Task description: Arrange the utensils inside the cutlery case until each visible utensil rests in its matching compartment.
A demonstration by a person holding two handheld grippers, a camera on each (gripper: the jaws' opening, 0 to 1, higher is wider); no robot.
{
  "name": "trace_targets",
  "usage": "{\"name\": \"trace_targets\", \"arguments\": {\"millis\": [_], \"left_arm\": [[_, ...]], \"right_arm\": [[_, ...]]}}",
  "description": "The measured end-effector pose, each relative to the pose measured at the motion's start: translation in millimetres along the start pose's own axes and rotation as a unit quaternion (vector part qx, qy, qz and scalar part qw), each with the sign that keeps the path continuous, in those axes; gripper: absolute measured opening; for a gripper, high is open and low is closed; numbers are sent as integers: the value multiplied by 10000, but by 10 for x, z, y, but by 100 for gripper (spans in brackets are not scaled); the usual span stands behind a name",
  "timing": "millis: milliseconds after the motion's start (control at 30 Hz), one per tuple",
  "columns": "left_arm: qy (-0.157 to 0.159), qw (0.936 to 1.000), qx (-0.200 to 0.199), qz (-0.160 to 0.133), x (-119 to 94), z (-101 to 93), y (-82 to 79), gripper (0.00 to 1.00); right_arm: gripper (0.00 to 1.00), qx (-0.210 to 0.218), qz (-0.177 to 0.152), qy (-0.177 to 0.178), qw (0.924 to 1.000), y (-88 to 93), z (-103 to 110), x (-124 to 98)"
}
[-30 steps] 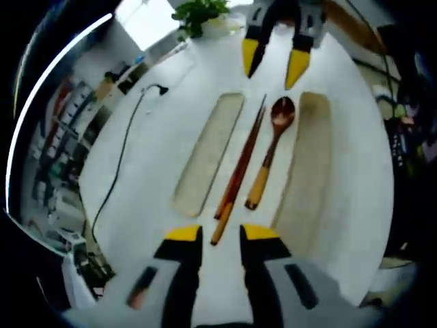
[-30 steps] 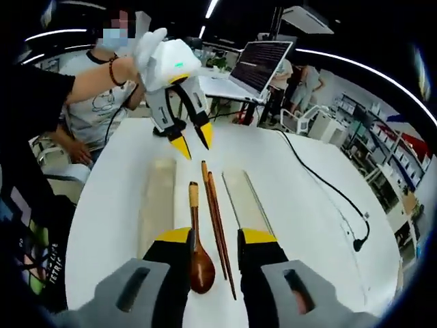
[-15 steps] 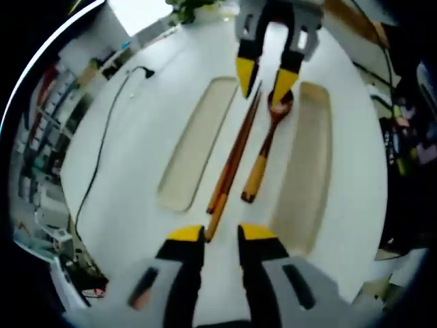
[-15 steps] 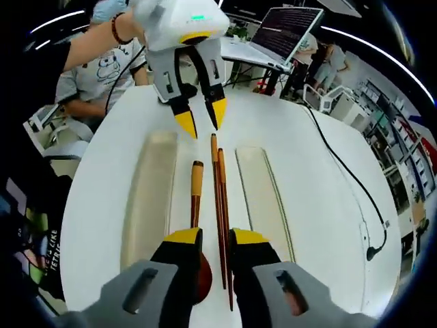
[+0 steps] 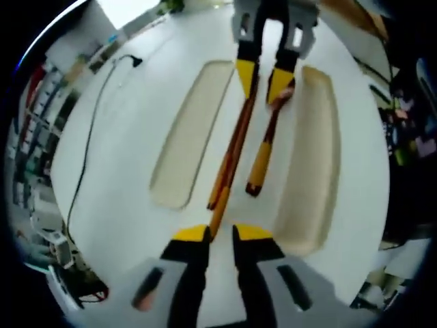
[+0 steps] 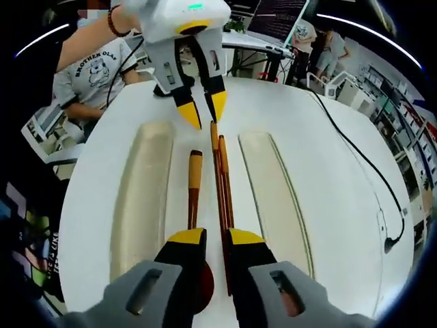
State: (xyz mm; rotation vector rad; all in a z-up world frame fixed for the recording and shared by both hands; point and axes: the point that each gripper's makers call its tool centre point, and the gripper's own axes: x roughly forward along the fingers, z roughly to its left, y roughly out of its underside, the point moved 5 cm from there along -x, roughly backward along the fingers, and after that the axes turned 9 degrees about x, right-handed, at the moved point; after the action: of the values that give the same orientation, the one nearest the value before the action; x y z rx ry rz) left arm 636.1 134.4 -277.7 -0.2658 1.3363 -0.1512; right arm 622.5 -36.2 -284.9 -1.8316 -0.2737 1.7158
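Two brown chopsticks (image 5: 235, 147) (image 6: 222, 181) lie side by side on the white table between the two beige case halves. Beside them lies a wooden spoon (image 5: 261, 164) (image 6: 194, 179) with a yellow handle. My left gripper (image 5: 222, 234) (image 6: 204, 111) is open, its jaws straddling one end of the chopsticks. At the other end, my right gripper (image 6: 216, 238) (image 5: 263, 75) is open and narrow, with the chopsticks running between its jaws. The spoon's bowl is partly hidden under a right jaw. One long case half (image 5: 191, 133) (image 6: 276, 198) lies on the chopsticks' side, the other (image 5: 315, 157) (image 6: 140, 198) on the spoon's.
A black cable (image 5: 92, 130) (image 6: 365, 171) runs over the table beyond one case half. A person in a printed t-shirt (image 6: 89, 75) sits at the table's edge holding the left gripper. An open laptop (image 6: 273, 17) stands behind. Shelves and chairs ring the round table.
Both grippers have moved in toward the chopsticks from opposite ends and lowered. The gaps between both pairs of jaws have narrowed. Chopsticks, spoon and case halves lie as before.
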Motion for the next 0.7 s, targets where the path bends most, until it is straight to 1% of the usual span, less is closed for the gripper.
{"name": "trace_targets", "arguments": {"millis": [67, 133, 200, 300, 367, 500, 533, 600, 700], "left_arm": [[85, 10000, -9, 37, 18, -3, 13, 11], [104, 9999, -13, 27, 27, 11, 16, 11], [121, 9999, -5, 25, 36, 35, 21, 11], [200, 9998, -50, 33, 46, 56, 36, 11], [239, 9997, -65, 50, 51, 62, 42, 11], [351, 9993, 9, 139, 113, 12, 74, 11], [394, 9992, 12, 105, 104, 6, 59, 9], [374, 9993, -2, 76, 106, 12, 49, 9], [431, 9990, 136, 15, 114, -5, 40, 8]], "right_arm": [[10, 35, 19, -25, 10000, 15, -8, 17], [10, 72, 14, -43, 10000, 20, -21, 33], [10, 231, 35, -105, 9997, 19, -19, 60], [10, 231, -10, -143, 9996, -20, -12, 105], [11, 247, 76, -195, 9995, 4, -7, 137], [11, 231, 45, -184, 9996, 21, -29, 120], [11, 220, 35, -202, 9995, 23, -30, 122], [10, 171, 22, -243, 9996, 26, -35, 125], [7, 140, 54, -245, 9996, 20, -51, 133]]}}
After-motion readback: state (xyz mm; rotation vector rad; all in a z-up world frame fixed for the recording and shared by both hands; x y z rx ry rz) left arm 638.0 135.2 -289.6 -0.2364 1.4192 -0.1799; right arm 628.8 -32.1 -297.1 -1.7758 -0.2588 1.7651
